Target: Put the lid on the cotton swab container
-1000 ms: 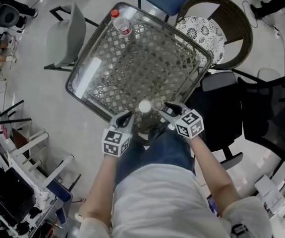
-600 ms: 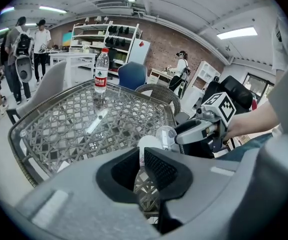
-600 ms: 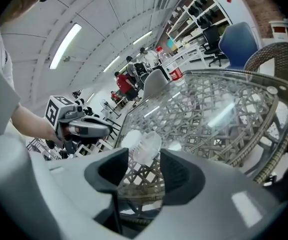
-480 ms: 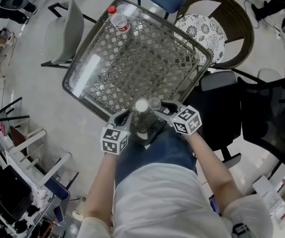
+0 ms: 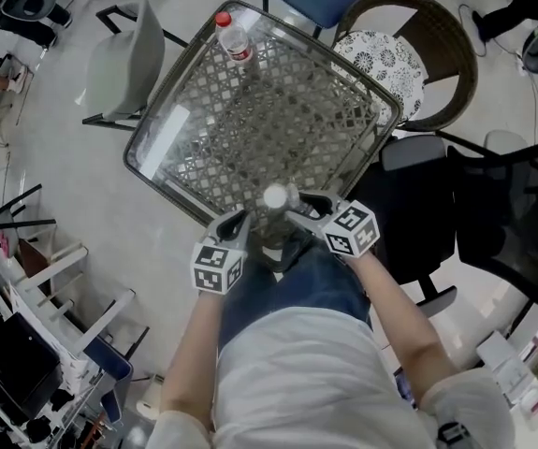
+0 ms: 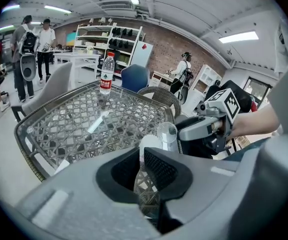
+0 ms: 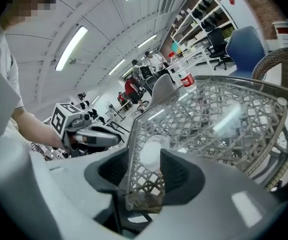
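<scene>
Cotton swab container (image 6: 150,143), clear-walled, barely shows within left tool (image 6: 139,158).

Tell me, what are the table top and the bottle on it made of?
Table top: probably clear, glossy glass over a woven, wicker-like lattice; light streaks glare on it and the weave shows through. Bottle: likely clear plastic, red cap; its wall looks see-through.

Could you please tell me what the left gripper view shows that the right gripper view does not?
Only the left gripper view shows the right gripper. Only the right gripper view shows the left gripper. Both show the glass-topped lattice table, the clear red-capped water bottle and the clear round cotton swab container, framed between that view's own fingers.
</scene>
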{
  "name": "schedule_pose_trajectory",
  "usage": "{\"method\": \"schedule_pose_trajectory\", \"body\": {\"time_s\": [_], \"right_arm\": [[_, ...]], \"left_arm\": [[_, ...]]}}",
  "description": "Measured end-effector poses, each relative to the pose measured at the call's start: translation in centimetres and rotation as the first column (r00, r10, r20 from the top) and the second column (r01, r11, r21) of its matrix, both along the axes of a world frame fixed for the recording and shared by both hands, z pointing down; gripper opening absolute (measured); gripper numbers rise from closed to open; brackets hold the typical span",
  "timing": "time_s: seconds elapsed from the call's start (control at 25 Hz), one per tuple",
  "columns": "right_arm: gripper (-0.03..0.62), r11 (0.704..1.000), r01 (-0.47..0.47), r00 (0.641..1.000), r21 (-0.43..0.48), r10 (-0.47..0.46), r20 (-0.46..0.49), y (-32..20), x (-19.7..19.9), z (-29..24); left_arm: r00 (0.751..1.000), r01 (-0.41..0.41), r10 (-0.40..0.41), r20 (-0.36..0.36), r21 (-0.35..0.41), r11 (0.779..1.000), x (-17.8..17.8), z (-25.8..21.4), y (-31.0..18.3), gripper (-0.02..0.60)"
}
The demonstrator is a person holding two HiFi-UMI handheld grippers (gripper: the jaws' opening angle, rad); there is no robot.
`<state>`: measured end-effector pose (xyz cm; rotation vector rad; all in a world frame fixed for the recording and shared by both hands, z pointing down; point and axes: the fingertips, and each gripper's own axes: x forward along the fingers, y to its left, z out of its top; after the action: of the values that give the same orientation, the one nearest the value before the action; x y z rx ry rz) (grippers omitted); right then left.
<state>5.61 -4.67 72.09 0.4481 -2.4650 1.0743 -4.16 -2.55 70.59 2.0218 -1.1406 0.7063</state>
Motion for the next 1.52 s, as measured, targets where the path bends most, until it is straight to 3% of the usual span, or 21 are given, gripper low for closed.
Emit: {"method": "schedule_pose_trajectory", "body": {"time_s": [0.32,0.68,0.92,1.24,1.52], "right_arm": [[0.201,1.000,0.000,1.000,0.017,0.000,-0.019,0.9,-3.4,0.0],[0.191,0.993,-0.106,0.992,0.053,0.109,-0.069,0.0,-5.7,1.4],[0.089,0.977,-0.180,0.968,0.111,0.196,-0.155,-0.6,-5.3,2.3],[0.081,0.945,-0.219,0.928,0.244,0.279,-0.246,-0.8,-5.5,2.9],[0.087,0.940,-0.243,0.910,0.240,0.306,-0.279,-0.7,-5.8,2.8]], "left_arm": [[1.000,0.010,-0.010,-0.019,-0.001,1.000,-2.9,-0.5,1.5,0.014],[0.999,0.003,-0.005,-0.041,-0.027,1.000,-6.9,-0.1,3.1,0.014],[0.998,-0.015,0.013,-0.056,-0.036,0.999,-9.0,0.1,3.9,0.014],[0.996,-0.033,0.029,-0.084,-0.049,0.998,-11.0,0.8,4.8,0.014],[0.994,-0.059,0.054,-0.094,-0.048,0.997,-12.3,0.8,4.8,0.014]]}}
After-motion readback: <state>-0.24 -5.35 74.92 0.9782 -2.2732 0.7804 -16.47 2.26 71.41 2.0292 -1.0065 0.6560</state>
